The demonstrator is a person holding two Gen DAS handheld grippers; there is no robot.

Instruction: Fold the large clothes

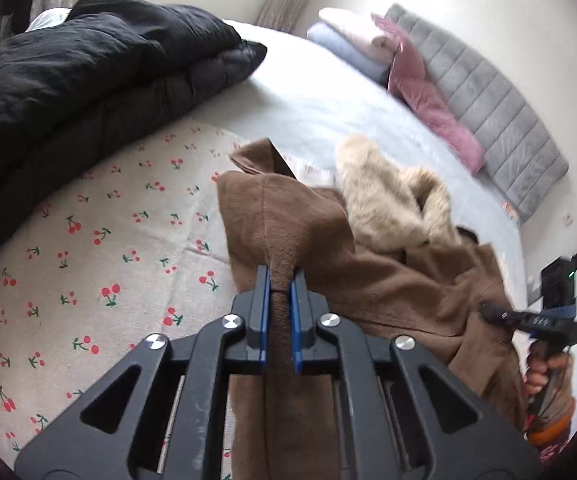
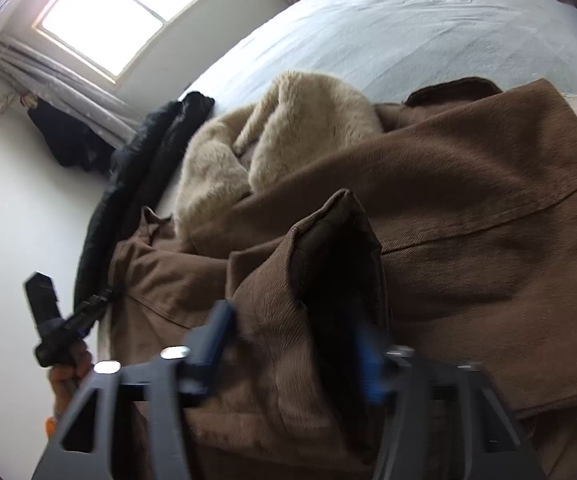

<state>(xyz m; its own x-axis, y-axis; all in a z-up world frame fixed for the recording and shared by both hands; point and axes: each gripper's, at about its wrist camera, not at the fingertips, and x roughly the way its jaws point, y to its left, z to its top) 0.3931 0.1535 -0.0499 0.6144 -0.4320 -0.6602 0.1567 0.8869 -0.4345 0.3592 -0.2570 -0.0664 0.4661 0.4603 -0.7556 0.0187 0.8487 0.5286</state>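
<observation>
Looking along the left gripper (image 1: 279,280): blue-padded fingers (image 1: 263,300) closed narrowly on a raised fold of the brown coat (image 1: 288,220), which lies crumpled on the bed (image 1: 320,92) over a cherry-print sheet (image 1: 88,240). Beige fur collar (image 1: 380,200) beyond the fold. Seen only here: black quilted jacket (image 1: 68,80) at upper left, folded pillows (image 1: 360,40) and grey padded headboard (image 1: 488,92) at far right, and the other handle gripped by a hand (image 1: 544,372).

Looking along the right gripper (image 2: 288,344): fingers (image 2: 212,336) set wider, blurred, clasping a thick bunched edge of the coat with dark lining (image 2: 336,264) exposed. Seen only here: window (image 2: 128,12) and curtain (image 2: 68,84).
</observation>
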